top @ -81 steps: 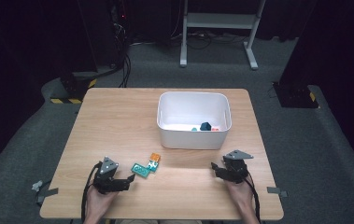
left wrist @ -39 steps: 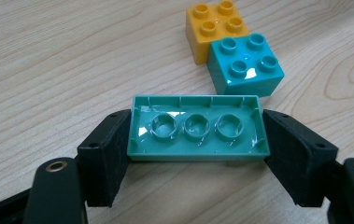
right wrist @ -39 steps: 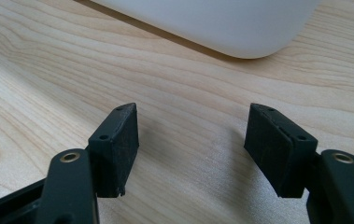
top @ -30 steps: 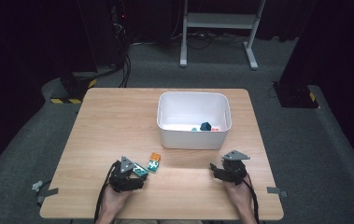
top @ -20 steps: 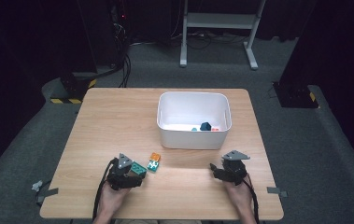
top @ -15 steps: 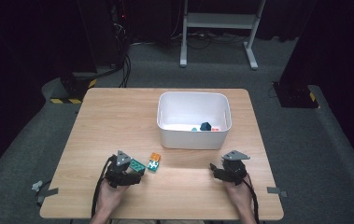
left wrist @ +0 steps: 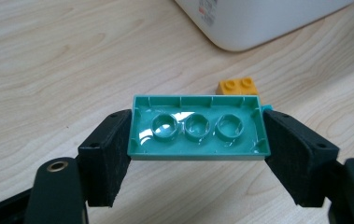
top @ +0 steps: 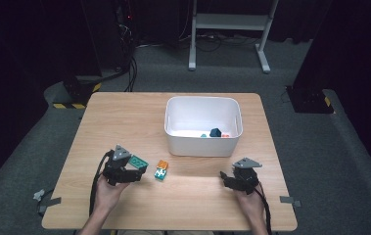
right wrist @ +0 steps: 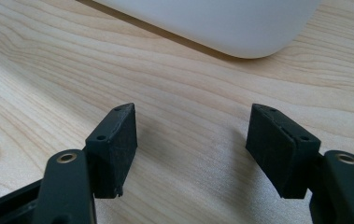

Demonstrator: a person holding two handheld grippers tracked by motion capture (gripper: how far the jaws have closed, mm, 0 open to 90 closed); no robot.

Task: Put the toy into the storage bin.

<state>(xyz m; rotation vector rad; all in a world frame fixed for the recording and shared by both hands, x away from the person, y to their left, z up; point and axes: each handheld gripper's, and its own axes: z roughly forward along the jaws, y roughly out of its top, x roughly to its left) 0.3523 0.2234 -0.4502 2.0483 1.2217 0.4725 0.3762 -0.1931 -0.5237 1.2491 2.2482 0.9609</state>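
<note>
My left gripper (left wrist: 196, 142) is shut on a teal brick (left wrist: 198, 128), gripped by its two short ends with the hollow underside toward the camera. In the high view the left gripper (top: 135, 171) holds that teal brick (top: 137, 163) a little above the table's front left. On the table just right of it lie an orange brick (top: 162, 165) and a small teal-and-white brick (top: 160, 174), touching each other. The orange brick (left wrist: 237, 87) lies beyond the held brick. My right gripper (right wrist: 193, 140) stands open over bare wood, and my right gripper (top: 227, 178) is at the front right.
A white bin (top: 173, 137) sits in the middle of the table with a dark blue piece (top: 215, 132) and small teal and red pieces inside. Its rounded wall (right wrist: 221, 23) is close ahead of the right gripper. The white bin (left wrist: 258, 18) is beyond the left.
The left gripper has closed on the teal brick and lifted it off the table, drawing it slightly left and away from the orange brick. The right gripper has stayed put.
</note>
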